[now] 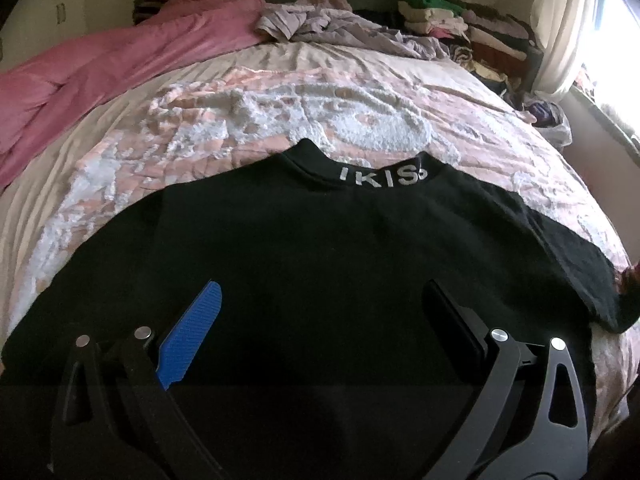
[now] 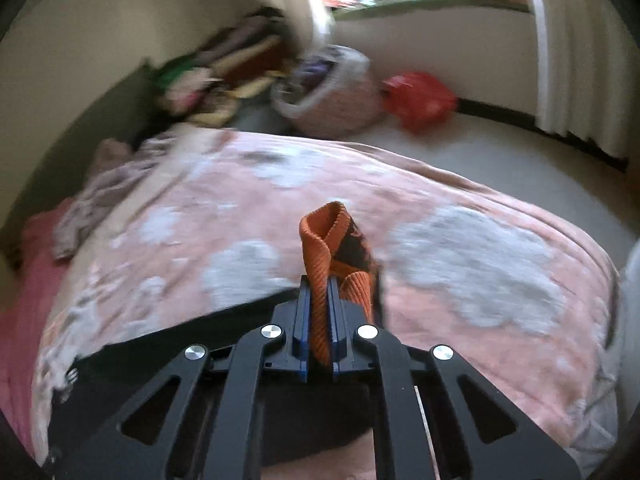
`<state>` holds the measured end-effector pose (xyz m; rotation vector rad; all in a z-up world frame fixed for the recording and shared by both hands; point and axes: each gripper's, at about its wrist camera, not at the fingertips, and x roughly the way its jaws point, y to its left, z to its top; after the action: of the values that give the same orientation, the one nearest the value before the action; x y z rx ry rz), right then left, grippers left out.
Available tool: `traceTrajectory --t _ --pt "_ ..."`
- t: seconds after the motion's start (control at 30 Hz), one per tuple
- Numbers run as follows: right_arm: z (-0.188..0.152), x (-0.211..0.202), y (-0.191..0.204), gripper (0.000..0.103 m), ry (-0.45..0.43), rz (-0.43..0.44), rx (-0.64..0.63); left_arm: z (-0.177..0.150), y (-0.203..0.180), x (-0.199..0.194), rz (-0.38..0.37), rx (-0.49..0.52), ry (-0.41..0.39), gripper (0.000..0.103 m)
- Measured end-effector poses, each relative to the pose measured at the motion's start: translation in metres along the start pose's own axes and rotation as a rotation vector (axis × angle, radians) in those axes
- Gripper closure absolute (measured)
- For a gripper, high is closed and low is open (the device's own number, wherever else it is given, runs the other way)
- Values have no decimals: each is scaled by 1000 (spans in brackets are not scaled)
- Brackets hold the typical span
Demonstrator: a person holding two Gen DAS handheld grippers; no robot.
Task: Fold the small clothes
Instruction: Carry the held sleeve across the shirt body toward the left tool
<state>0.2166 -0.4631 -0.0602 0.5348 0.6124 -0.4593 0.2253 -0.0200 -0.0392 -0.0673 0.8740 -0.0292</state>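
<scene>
The black shirt [image 1: 320, 248] lay spread flat on the bed [image 1: 248, 116], its lettered collar [image 1: 382, 176] pointing away toward the headboard, an arrangement that suited folding since the body and sleeves were smoothed out over the patterned bedspread. The left tool [image 1: 320, 308] hovered above the middle of the shirt with its jaws standing wide apart and nothing between them; it seemed to be waiting over the garment rather than gripping it. The right tool [image 2: 318, 312] was clamped shut on an orange ribbed cuff [image 2: 324, 256], which stood up in a loop beyond the blue pads [image 2: 301, 320]; holding the fabric by that thicker edge probably gave a secure pinch for drawing the piece across. Whether this cuff belonged to the black shirt or to another small garment could not be told, though dark cloth hung beside the orange. The left wrist view alone showed the shirt's full layout, a pink blanket [image 1: 100, 76] along the far side, a crumpled lilac garment [image 1: 344, 28] and a stack of folded clothes [image 1: 460, 20] near the curtain [image 1: 564, 32]. The right wrist view, blurred, alone showed the grip on the cuff, plus a laundry basket [image 2: 332, 84] and a red bag [image 2: 420, 98] on the floor beyond the bed's edge.
</scene>
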Motion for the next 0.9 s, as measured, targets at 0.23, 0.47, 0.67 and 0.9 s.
traceTrajectory --t 0.23,0.47,0.67,0.9 --pt "-2 -44 71 97 -66 249 -154 1 11 -14 -6 -11 -18 9" --pt "-19 -86 157 97 -88 420 -343 2 26 -22 -25 -37 -24 9" --pt "-56 -97 229 97 -47 496 -525 2 38 -27 -55 -81 -25 9" --pt "-97 -102 284 97 0 589 -704 4 58 -28 -87 -138 -14 9"
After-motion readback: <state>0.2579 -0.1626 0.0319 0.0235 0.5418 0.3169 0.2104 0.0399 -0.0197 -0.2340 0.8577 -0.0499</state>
